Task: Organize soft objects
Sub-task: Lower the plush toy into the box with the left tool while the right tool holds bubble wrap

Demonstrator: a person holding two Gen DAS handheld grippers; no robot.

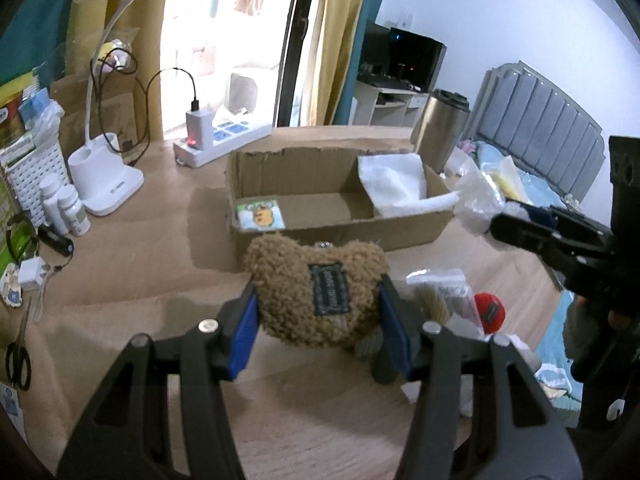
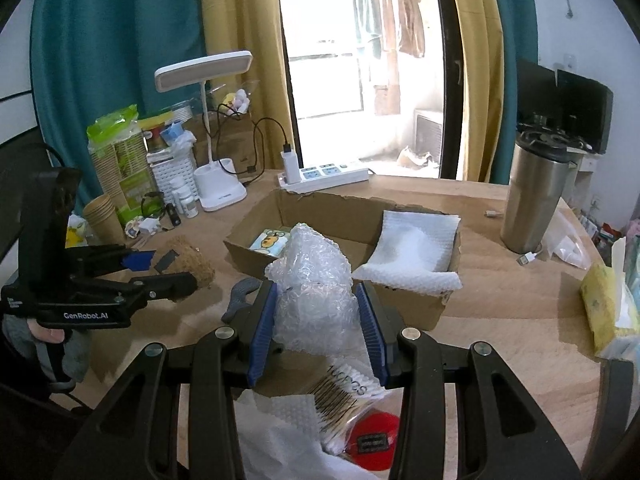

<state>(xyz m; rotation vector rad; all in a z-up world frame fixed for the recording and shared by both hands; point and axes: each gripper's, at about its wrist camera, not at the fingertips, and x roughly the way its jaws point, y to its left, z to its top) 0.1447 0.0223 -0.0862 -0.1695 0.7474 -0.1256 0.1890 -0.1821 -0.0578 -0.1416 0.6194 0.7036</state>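
Note:
My left gripper [image 1: 318,312] is shut on a brown fuzzy plush pouch [image 1: 316,292] with a dark patch, held just in front of the open cardboard box [image 1: 340,232]. In the right wrist view the left gripper [image 2: 176,272] shows at the left with the brown plush [image 2: 192,262]. My right gripper [image 2: 316,316] is shut on a wad of clear bubble wrap [image 2: 312,280], near the box's front wall [image 2: 416,308]. In the left wrist view the right gripper [image 1: 496,228] holds the bubble wrap [image 1: 476,200] at the box's right end. White foam sheet [image 2: 416,248] lies inside the box.
A steel tumbler [image 2: 532,196], power strip [image 2: 328,174] and white desk lamp [image 2: 216,184] stand behind the box. A bag of cotton swabs [image 2: 344,396], a red item [image 2: 372,436] and white foam lie near the table's front. Bottles and clutter at left; tissue pack [image 2: 608,300] at right.

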